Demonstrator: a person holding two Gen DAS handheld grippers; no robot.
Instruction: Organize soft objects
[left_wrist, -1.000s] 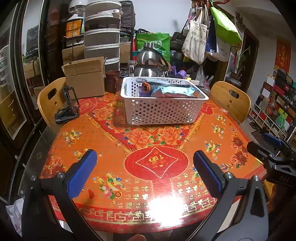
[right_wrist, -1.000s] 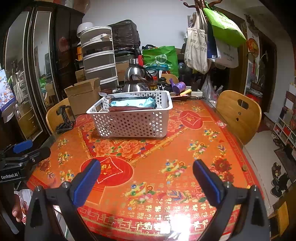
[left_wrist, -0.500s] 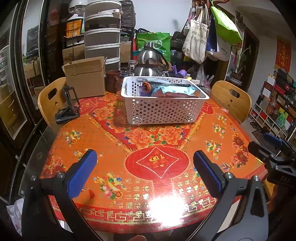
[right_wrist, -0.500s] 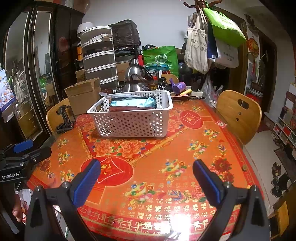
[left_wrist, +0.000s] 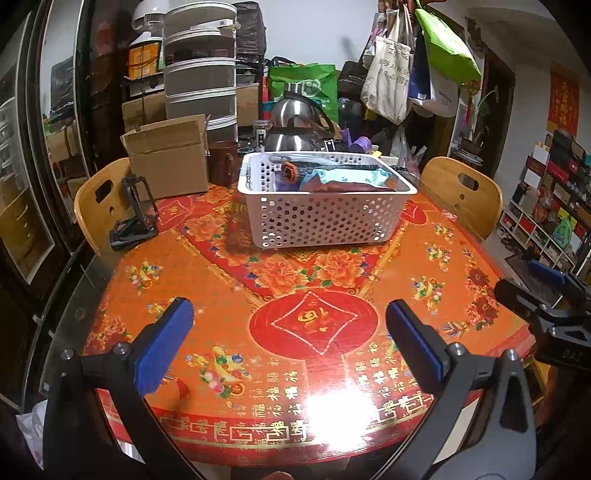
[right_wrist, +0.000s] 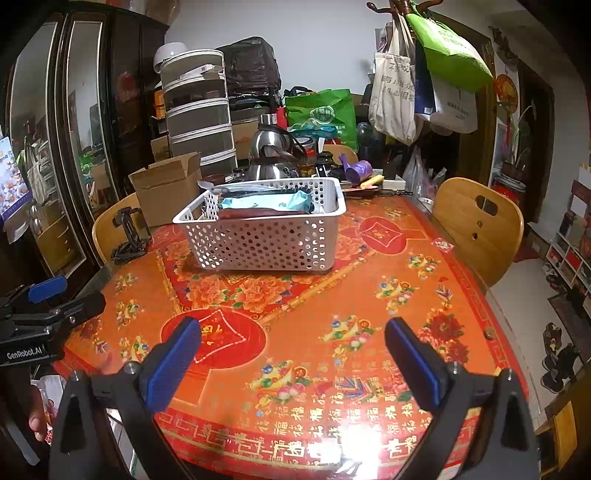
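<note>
A white perforated basket stands at the far middle of the round table with its red and orange cloth. It also shows in the right wrist view. Folded soft items lie in it, a teal one and a dark red one on top. My left gripper is open and empty above the table's near edge. My right gripper is open and empty, also at the near edge. Each gripper shows at the side of the other's view.
A cardboard box, a brown mug, steel kettles and a black phone stand sit at the table's back and left. Wooden chairs stand on both sides. Bags hang at the back right.
</note>
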